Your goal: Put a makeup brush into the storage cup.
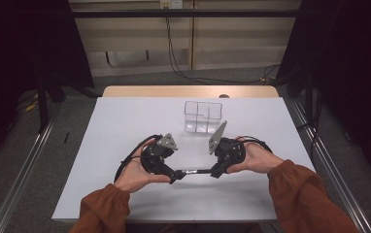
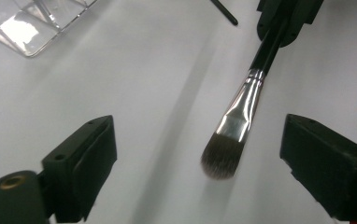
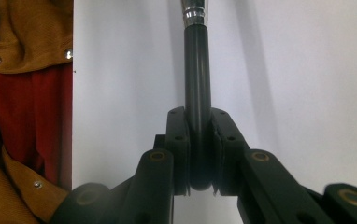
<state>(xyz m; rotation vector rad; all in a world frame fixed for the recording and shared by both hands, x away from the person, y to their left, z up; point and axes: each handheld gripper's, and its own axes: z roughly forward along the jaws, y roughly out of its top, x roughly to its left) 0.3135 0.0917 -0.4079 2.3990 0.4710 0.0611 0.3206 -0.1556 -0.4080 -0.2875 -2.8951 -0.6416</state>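
Note:
A makeup brush point(image 1: 193, 171) with a black handle, a silver ferrule and dark bristles hangs level just above the white table point(image 1: 125, 121), between my two grippers. My right gripper point(image 1: 217, 172) is shut on the handle's end; in the right gripper view the pads point(image 3: 179, 140) press on the handle point(image 3: 197, 70) from both sides. My left gripper point(image 1: 176, 176) stands open at the bristle end. In the left gripper view the brush head point(image 2: 223, 156) floats between the wide jaws point(image 2: 200, 137) and touches neither pad. The right gripper point(image 2: 284, 18) shows beyond it.
A clear plastic organiser point(image 1: 203, 116) with several compartments stands behind the grippers, its corner also in the left gripper view point(image 2: 32, 23). A thin black rod end point(image 2: 223, 11) lies on the table near the right gripper. Brown sleeves and red clothing point(image 3: 22, 93) are close by.

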